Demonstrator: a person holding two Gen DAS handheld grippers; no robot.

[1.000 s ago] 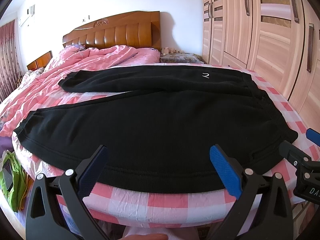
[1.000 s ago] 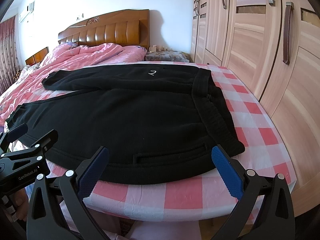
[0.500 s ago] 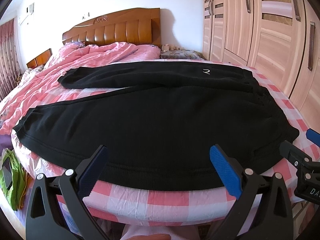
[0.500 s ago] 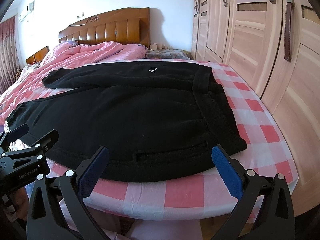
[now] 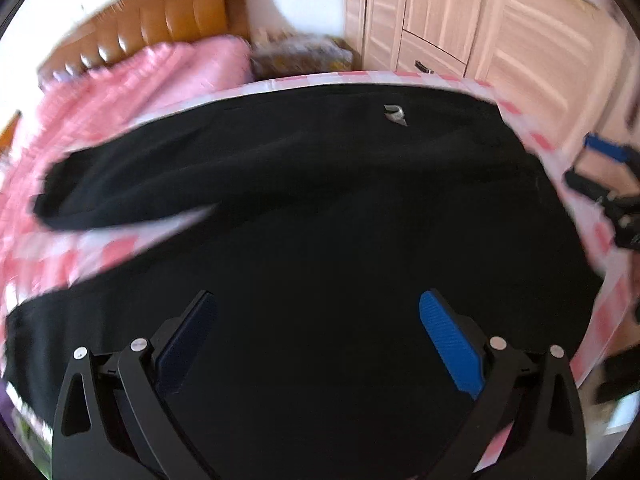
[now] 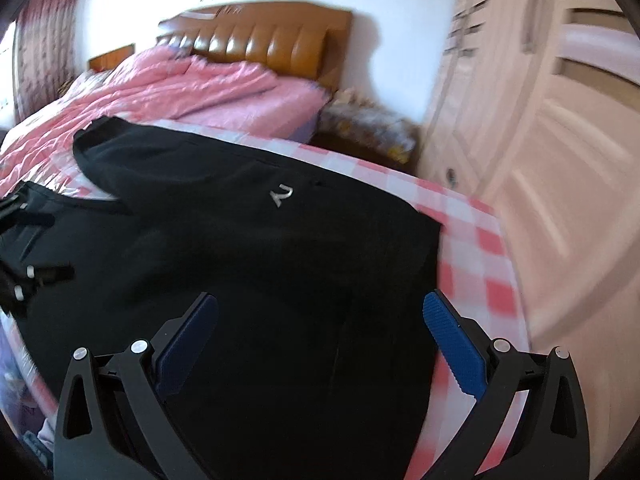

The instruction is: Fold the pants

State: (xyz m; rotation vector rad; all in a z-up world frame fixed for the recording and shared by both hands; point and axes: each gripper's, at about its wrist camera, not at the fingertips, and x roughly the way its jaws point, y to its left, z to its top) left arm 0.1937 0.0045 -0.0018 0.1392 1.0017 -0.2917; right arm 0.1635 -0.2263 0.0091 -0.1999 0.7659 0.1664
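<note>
On your far left the pink quilt (image 6: 168, 92) is bunched toward the brown headboard (image 6: 260, 36), and below it the checked sheet (image 5: 96, 252) shows in the gap between the two legs. The black pants (image 5: 320, 220) lie flat across the bed, leg ends to your left, waistband to your right, a small pale logo (image 5: 395, 114) on the far leg. Your left tool (image 5: 318, 334) hangs over the near leg with its blue pads spread wide and nothing between them; whether it touches the cloth you cannot tell, since the picture is blurred. Further right, your right tool (image 6: 320, 336) is over the waist end of the pants, also spread wide and holding nothing, its right pad (image 6: 454, 348) above the edge where black cloth meets the sheet. In the left wrist view that tool shows at the right rim, beside the bed's edge. On your far right stands the pale wooden wardrobe (image 6: 540, 120), with a cluttered nightstand (image 6: 368, 128) between it and the headboard.
</note>
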